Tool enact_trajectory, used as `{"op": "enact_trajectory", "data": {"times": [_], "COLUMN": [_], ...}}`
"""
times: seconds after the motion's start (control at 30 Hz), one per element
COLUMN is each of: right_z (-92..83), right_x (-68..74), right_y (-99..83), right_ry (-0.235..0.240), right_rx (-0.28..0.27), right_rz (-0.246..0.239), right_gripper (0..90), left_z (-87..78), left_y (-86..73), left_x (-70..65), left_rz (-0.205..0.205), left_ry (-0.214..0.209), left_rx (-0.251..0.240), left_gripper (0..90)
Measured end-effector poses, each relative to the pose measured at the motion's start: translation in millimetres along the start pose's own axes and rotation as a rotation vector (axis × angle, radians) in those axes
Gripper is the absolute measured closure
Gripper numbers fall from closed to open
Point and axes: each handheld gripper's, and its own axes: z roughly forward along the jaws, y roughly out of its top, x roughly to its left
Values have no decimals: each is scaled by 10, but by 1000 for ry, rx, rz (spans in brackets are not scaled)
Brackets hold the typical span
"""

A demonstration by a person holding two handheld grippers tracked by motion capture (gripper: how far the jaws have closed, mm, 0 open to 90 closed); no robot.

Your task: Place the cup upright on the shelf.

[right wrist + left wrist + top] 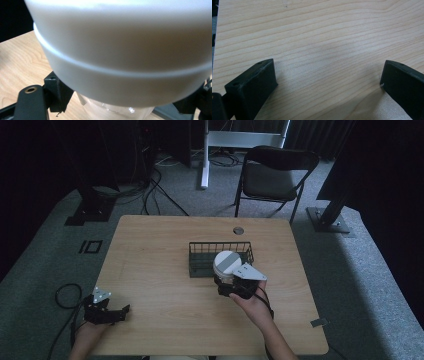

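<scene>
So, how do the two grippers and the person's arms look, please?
Both the left gripper and the right gripper are black with two blocky jaws. Each carries a grey three-cornered plate on top and trails a black cable. The jaws show small screw holes. The forearms are bare, with no sleeves visible.

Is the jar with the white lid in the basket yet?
Not yet. Picking it up looks done: the right gripper holds the jar at the near edge of the wire basket. It seems lifted, though I cannot be sure. Lowering it in and letting go remain. The left gripper rests open on the table.
</scene>
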Motion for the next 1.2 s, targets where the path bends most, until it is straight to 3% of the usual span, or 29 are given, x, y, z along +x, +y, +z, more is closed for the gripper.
{"op": "enact_trajectory", "data": {"times": [0.47, 0.63, 0.83, 1.2], "right_z": [191, 294, 409, 598], "right_x": [-97, -153, -207, -292], "right_y": [255, 354, 401, 434], "right_ry": [-55, -106, -169, -218], "right_rx": [-35, -46, -36, -25], "right_rz": [26, 28, 49, 78], "right_gripper": [185, 185, 185, 185], "left_z": [0, 0, -1, -1], "left_y": [0, 0, 0, 0], "left_x": [0, 0, 0, 1], "left_rz": [1, 1, 0, 1], "left_ry": [1, 0, 0, 0], "left_rx": [0, 0, 1, 1], "left_gripper": [6, 6, 6, 6]}}
